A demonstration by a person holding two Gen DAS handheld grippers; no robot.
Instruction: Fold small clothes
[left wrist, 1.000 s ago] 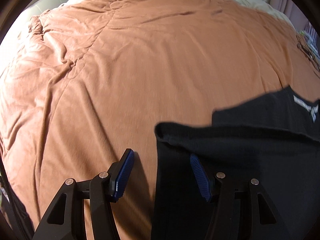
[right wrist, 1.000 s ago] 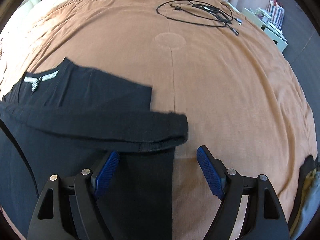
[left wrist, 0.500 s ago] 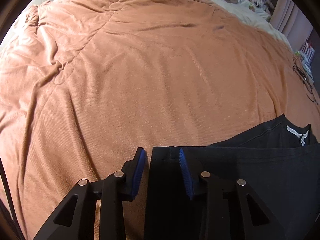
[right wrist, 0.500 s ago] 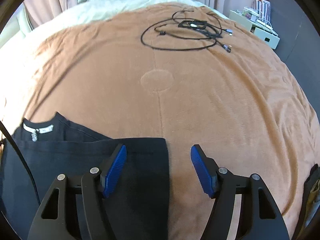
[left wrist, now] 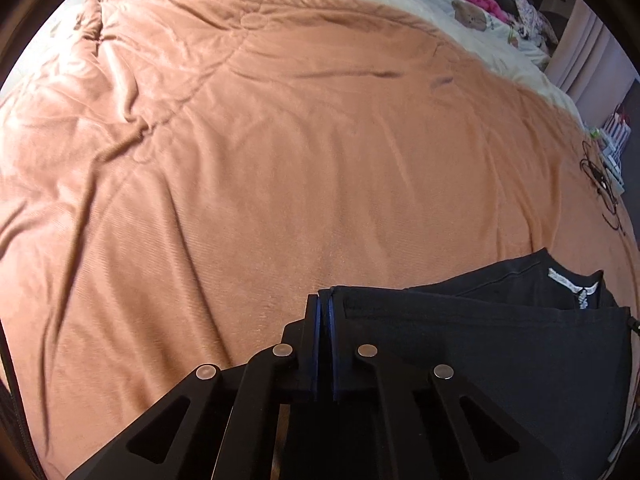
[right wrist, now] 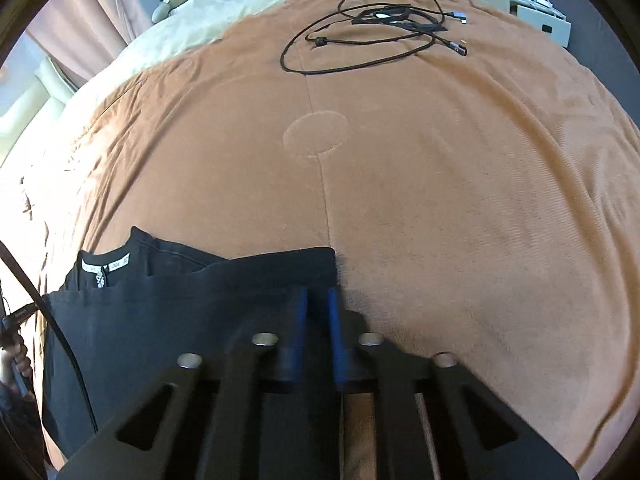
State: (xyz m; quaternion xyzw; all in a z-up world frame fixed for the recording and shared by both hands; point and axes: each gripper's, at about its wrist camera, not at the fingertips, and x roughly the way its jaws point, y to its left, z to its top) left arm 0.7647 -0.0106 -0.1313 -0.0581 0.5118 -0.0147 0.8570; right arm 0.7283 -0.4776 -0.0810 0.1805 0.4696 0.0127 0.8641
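A black top (left wrist: 500, 344) lies partly folded on the brown bed cover (left wrist: 280, 160), its white neck label (left wrist: 568, 284) showing. My left gripper (left wrist: 323, 304) is shut on the garment's left corner. In the right wrist view the same black top (right wrist: 180, 304) lies at lower left, label (right wrist: 104, 268) at its far edge. My right gripper (right wrist: 316, 300) is nearly closed on the garment's right corner, blurred by motion.
Black cables (right wrist: 372, 28) lie coiled on the cover (right wrist: 440, 180) far ahead of the right gripper. Cream bedding and soft toys (left wrist: 468, 12) lie at the head of the bed. A white shelf unit (right wrist: 532, 12) stands beyond the bed's right edge.
Both grippers went from wide open to closed on the two near corners of the black top. The garment's folded edge has drawn closer and lower in both views.
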